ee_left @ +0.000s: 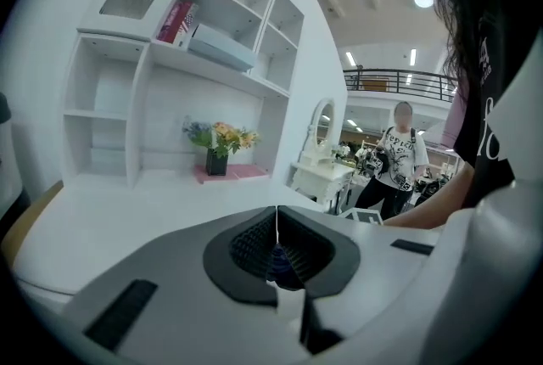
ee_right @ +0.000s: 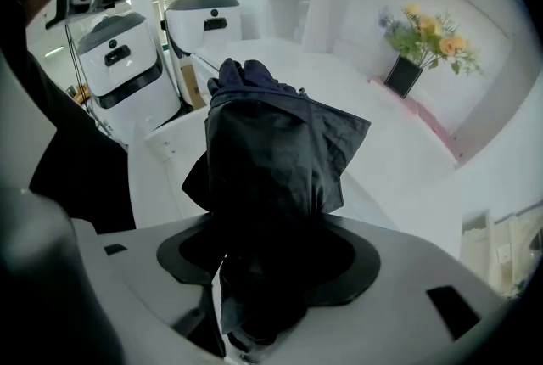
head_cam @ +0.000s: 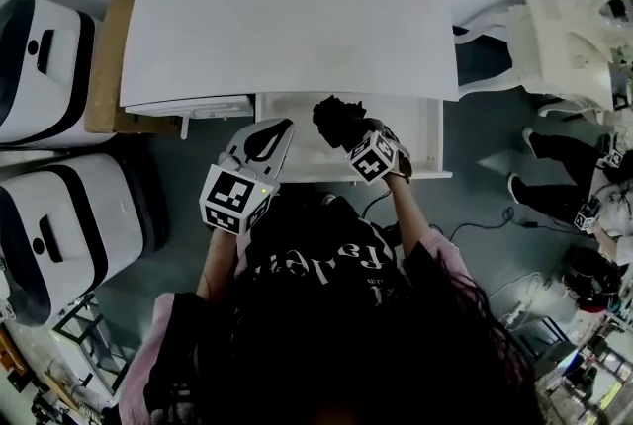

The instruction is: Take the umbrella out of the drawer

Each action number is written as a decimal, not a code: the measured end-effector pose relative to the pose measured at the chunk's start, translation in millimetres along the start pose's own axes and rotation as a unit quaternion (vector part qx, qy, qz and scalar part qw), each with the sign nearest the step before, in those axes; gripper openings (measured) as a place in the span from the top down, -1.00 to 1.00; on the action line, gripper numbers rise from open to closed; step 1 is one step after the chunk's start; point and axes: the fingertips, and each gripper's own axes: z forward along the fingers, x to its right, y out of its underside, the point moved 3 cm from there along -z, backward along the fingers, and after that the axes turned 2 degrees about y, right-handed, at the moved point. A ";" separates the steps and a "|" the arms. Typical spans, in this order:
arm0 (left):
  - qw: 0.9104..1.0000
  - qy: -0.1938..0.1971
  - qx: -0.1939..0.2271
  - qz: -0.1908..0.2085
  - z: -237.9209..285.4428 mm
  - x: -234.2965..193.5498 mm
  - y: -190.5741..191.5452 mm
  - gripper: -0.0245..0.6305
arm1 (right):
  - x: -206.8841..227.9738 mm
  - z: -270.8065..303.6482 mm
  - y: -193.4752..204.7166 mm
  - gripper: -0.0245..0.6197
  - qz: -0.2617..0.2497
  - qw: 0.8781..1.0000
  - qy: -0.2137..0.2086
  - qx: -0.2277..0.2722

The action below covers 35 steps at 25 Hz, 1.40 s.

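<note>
Head view, looking steeply down: a person stands at a white worktop (head_cam: pixel 287 28) with a two-jaw gripper in each hand. Under the worktop's front edge a white drawer (head_cam: pixel 432 131) stands pulled open toward the person. The right gripper (head_cam: pixel 358 138) is over the middle of the open drawer and holds a dark folded umbrella (head_cam: pixel 334 115), its fabric bunched and loose. The left gripper (head_cam: pixel 280 128) hangs just beside it, over the drawer's left front corner, touching nothing.

Right gripper view: the jaws pinch the umbrella's lower end, and the crumpled dark canopy rises upright above them. The worktop and a pot of yellow flowers (ee_right: pixel 405 70) lie beyond it. The drawer's white edge shows lower down, to the left. Apart from the jaws, nothing appears to touch the umbrella.

Left gripper view: the jaws are pressed together with only a thin seam between them, and they hold nothing.

Progress, as a judgement: the drawer is open and the umbrella is gripped. It seems lifted off the drawer floor, so most of the task looks done. The umbrella hangs above the drawer opening rather than clear of it. What seems left is to carry it fully away from the drawer. The visible drawer floor looks bare.
</note>
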 end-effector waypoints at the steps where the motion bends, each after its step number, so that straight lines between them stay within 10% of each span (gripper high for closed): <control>1: 1.000 0.005 0.004 0.004 3.3 1.7 -2.9 0.88 | 1.2 -10.0 -2.7 0.07 0.005 1.000 0.008 0.011; 18: 0.995 0.088 0.023 0.028 49.4 88.7 -23.9 0.88 | 20.0 -180.0 36.9 0.07 0.233 0.952 0.085 0.178; 35: 0.992 0.111 0.043 0.032 52.7 237.4 -13.9 0.88 | -23.9 -284.4 161.8 0.07 0.310 0.915 0.092 0.240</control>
